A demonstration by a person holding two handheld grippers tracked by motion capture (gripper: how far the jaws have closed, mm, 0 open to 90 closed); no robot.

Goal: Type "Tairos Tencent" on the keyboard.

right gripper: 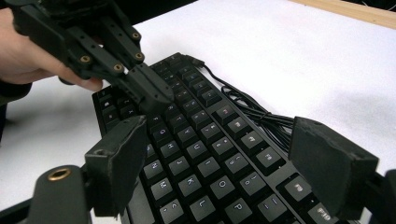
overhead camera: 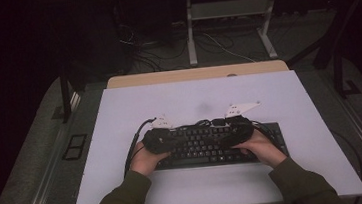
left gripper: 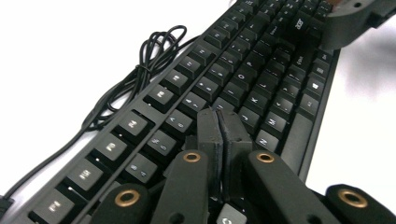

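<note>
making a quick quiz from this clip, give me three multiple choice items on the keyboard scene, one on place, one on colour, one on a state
1. Where does the black corded computer keyboard lie?
A. on the white table top
B. on the floor
C. on a shelf

2. What colour are the keyboard's keys?
A. white
B. red
C. black

3. How do the left tongs stand?
A. wide open
B. shut, with nothing between the jaws
C. shut on a cable

Answers:
1. A, the high view shows the keyboard flat on the white top between the person's two hands.
2. C, both gripper views show black caps with pale lettering.
3. B, in the left gripper view the two jaws meet over the keys; the right tongs stand open by contrast.
</note>
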